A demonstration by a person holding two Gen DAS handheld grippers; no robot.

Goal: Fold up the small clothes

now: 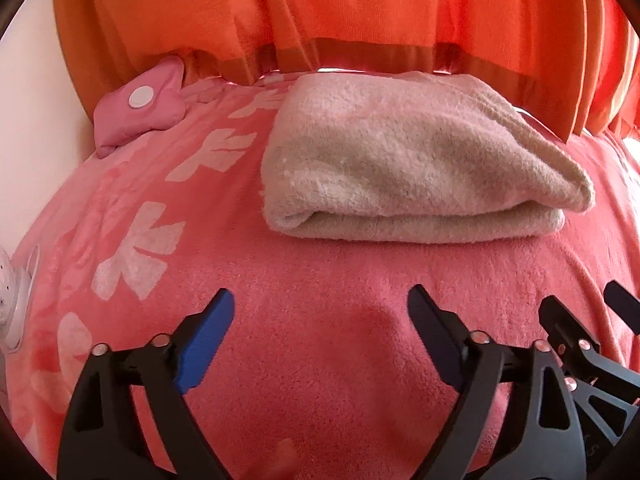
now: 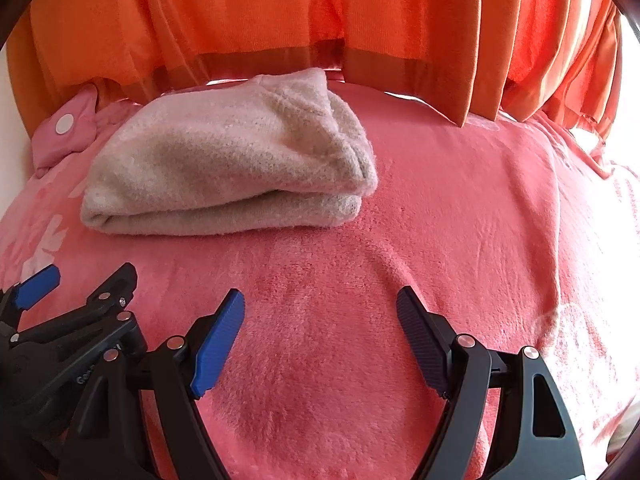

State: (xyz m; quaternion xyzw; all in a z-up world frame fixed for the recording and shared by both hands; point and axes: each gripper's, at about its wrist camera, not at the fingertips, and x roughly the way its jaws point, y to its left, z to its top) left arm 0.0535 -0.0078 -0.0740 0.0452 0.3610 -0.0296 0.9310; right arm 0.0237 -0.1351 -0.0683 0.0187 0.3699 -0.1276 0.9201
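A beige fleecy garment (image 1: 408, 160) lies folded in a thick rectangle on the pink blanket (image 1: 320, 320), ahead of both grippers; it also shows in the right wrist view (image 2: 228, 160). My left gripper (image 1: 320, 300) is open and empty, a little short of the garment's near folded edge. My right gripper (image 2: 320, 300) is open and empty, just right of the left one, and the garment lies ahead to its left. The right gripper's fingers (image 1: 560, 320) show at the left view's right edge. The left gripper's fingers (image 2: 120, 280) show at the right view's left edge.
An orange curtain (image 1: 360, 12) hangs along the far edge of the bed, and in the right wrist view (image 2: 320, 12) too. A small pink cushion (image 1: 140, 120) with a white disc lies at the far left. A white object (image 1: 12, 292) sits at the left edge.
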